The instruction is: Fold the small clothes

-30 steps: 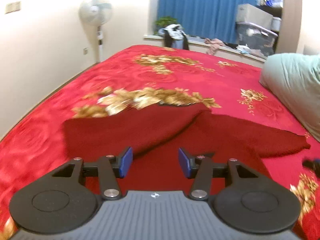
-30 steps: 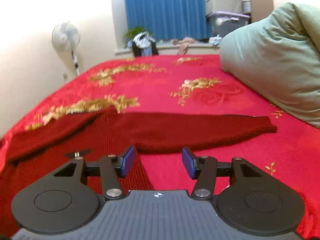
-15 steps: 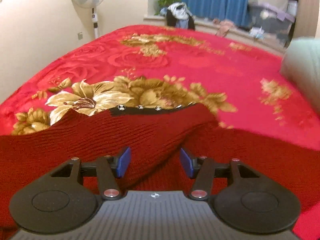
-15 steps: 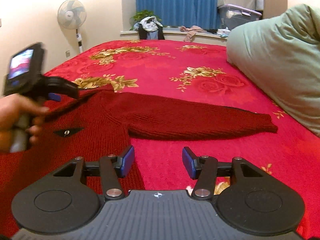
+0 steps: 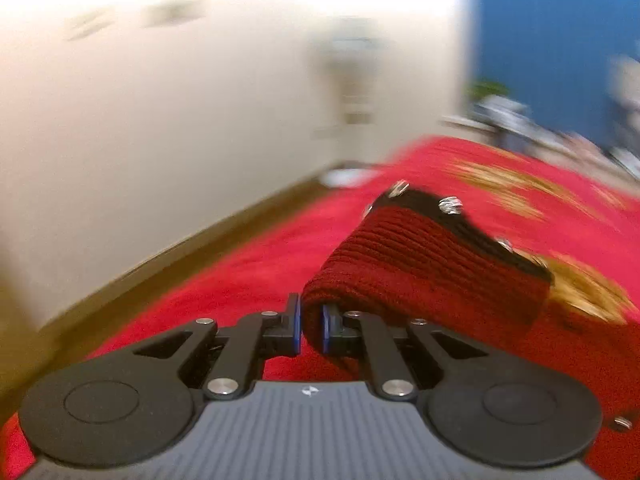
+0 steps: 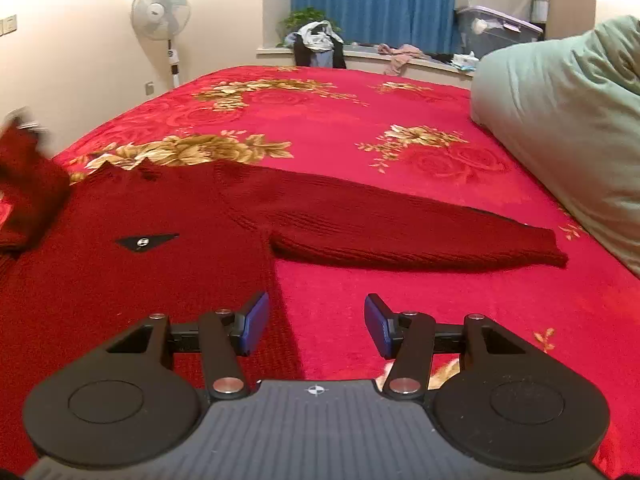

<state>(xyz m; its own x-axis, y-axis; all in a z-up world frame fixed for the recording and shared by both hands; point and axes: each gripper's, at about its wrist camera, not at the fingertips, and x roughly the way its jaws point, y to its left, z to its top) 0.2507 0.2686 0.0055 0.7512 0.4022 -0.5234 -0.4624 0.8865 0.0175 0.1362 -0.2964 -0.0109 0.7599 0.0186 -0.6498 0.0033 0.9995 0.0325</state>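
Red knit is bunching between the clenched left gripper, which is lifting one sleeve. Right gripper is hanging released above the sweater lying along the bed's near edge. One sweater, soft and floppy; I'd be pinching cuffs and hem corners.

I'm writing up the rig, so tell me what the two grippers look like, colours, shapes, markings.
Both look identical. The left gripper and right gripper have matte black linkage arms with silver pivot screws, blue pads on the fingertips, two round black discs at the sides, and a grey ribbed base bearing a small white round emblem. No cables or sleeves show.
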